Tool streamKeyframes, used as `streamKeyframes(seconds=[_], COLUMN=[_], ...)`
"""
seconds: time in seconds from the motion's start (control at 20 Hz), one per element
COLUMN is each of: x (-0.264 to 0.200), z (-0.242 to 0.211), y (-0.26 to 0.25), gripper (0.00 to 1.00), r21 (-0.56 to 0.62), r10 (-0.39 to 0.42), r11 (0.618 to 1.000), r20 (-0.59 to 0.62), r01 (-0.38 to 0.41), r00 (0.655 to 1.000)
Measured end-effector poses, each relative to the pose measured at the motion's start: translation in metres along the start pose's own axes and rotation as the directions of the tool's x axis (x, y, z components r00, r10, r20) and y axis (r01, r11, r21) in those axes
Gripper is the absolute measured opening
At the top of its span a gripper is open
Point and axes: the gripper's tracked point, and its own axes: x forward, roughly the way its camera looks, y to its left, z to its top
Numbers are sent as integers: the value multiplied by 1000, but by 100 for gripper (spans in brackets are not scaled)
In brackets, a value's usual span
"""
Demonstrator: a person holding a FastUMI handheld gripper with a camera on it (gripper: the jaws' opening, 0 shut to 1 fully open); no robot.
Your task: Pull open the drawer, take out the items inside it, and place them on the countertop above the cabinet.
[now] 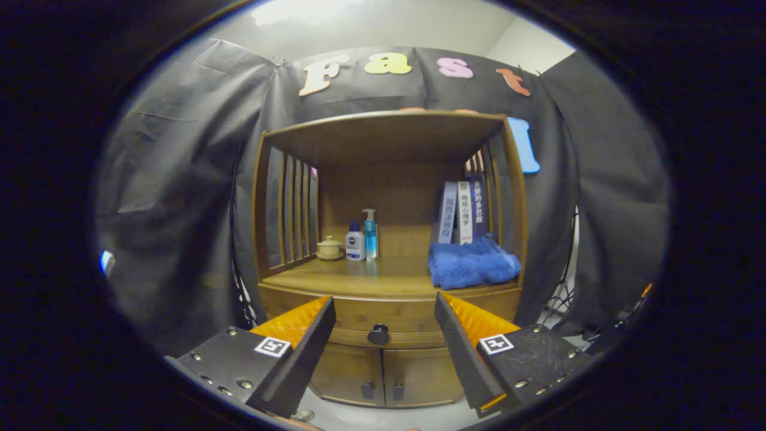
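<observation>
Your tool (383,311) gapes wide, holding nothing; the drawer (389,320) sits closed, its knob (378,334) between the fingers at 6 o'clock. Close off-centre and you'll slip off; the worktop (359,276) is cluttered.

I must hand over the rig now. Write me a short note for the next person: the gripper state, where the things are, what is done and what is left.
Hand-held gripper: open, holding nothing, fingers spread either side of the round dark drawer knob, which sits ahead between them.
Wooden cabinet drawer: shut; its contents are hidden.
Wooden countertop above it already carries a small lidded ceramic cup, a white bottle, a blue pump bottle, upright books and a blue fluffy cloth; free room is in the middle.
Done: nothing yet.
Left: grip the knob, pull the drawer open, lift the items out, set them on the countertop.
</observation>
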Motion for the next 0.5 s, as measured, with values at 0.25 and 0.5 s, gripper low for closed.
streamKeyframes(seconds=[0.25,0.5], x=[60,101], z=[-61,-114], y=[5,7], gripper=[99,85], r21=[40,-7], r10=[-23,-50], r11=[999,999], r20=[-84,-165], r01=[26,50], r00=[996,985])
